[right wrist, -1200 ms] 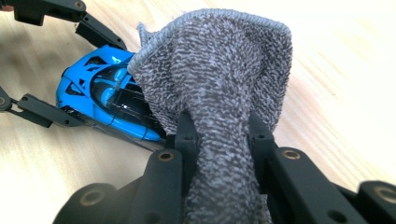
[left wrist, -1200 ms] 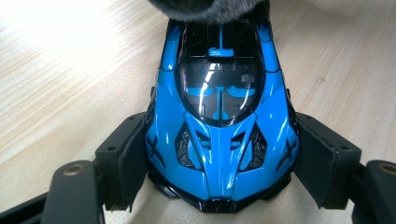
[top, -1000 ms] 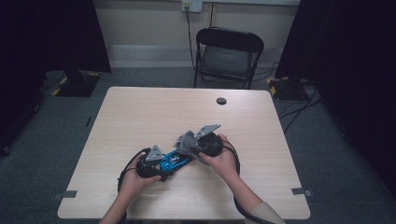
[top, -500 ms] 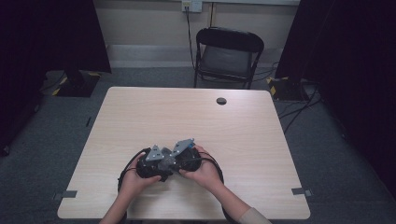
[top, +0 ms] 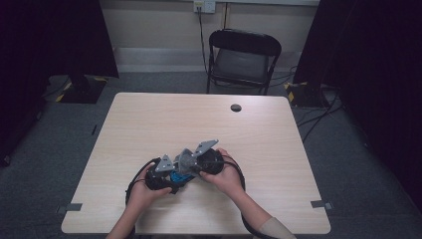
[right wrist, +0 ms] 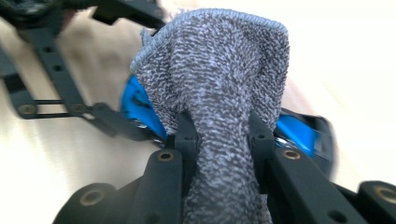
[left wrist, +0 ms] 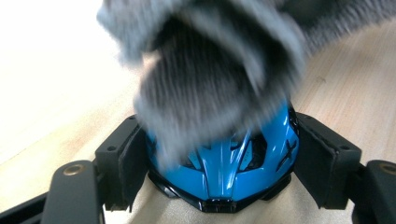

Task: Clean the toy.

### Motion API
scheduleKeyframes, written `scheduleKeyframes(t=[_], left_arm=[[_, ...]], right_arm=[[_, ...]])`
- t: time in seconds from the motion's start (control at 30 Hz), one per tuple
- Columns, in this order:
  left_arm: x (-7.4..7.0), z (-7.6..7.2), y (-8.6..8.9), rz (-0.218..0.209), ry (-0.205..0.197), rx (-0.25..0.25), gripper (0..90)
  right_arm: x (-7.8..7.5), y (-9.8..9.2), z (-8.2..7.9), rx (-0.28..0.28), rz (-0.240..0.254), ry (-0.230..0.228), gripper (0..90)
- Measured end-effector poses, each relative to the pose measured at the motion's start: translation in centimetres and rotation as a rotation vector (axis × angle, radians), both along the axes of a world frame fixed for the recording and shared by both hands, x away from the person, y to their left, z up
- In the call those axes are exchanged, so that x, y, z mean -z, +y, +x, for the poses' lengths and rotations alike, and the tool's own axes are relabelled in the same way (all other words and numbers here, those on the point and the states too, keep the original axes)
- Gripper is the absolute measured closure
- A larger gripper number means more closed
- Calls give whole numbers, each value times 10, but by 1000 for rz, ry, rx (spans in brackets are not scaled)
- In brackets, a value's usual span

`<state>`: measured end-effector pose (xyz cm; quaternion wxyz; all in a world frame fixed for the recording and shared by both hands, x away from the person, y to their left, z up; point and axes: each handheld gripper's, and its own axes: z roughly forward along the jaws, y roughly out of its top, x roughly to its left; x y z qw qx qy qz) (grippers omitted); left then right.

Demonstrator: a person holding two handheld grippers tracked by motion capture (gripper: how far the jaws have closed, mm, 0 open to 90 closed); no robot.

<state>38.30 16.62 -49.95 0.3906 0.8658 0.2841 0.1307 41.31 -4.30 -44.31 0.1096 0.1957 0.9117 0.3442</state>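
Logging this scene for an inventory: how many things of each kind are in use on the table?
Hand-held grippers: 2 (left, right)
Blue helmet-shaped item: 1
Grey cloth: 1
Total: 4

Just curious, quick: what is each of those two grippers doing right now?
Left gripper: closed on the blue helmet.
Right gripper: closed on the grey cloth, which lies against the helmet.

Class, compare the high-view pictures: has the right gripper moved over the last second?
Yes. The right gripper, shut on a grey cloth, slid left toward the left gripper, away from the table's right edge, then back partway.
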Motion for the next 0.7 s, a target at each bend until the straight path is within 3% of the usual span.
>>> scheduleKeyframes(t=[0.27, 0.53, 0.6, 0.7], left_arm=[[0, 0, 0, 0, 0, 0, 255], [0, 0, 0, 0, 0, 0, 255], [0, 0, 0, -1, 0, -3, 255], [0, 0, 0, 0, 1, -3, 255]], right_arm=[[1, -26, 16, 93, 2, 13, 727], [-6, -42, 19, 133, 17, -1, 726], [-10, -39, 18, 124, 28, -6, 726], [-13, -24, 8, 62, 27, -14, 726]])
